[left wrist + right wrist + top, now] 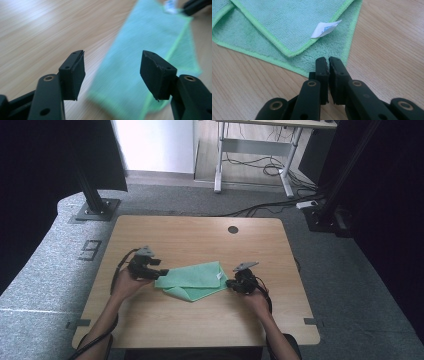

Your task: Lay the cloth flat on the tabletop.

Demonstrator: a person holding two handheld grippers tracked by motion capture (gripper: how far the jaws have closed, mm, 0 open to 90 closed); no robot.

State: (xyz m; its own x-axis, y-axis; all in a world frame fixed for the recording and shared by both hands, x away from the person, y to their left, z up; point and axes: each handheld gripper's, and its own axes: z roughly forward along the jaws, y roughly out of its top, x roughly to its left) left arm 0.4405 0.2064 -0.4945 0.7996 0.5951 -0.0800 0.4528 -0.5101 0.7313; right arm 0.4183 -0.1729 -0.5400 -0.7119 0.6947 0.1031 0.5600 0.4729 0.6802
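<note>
Black jaws of the right gripper [328, 61] rise from the bottom of the right gripper view, pressed together with only a thin slit between them; whether a bit of cloth edge is pinched there I cannot tell, since the tips sit right at the hem. Just above them lies the green cloth [287, 25], folded over itself, with a small white label [325, 28] standing up near the folded corner. In the high view the cloth [192, 280] rests flat at the centre of the wooden table [200, 235], between the two hands. At the left of that frame, the left gripper [162, 272] hovers at the cloth's left edge; in the left gripper view its jaws stand apart with nothing between the pads, the cloth [140, 65] blurred beyond them. Soft, light and limp, the cloth will likely sag and unfold when lifted, so the stitched hem or a corner looks like the surest place to pinch.
</note>
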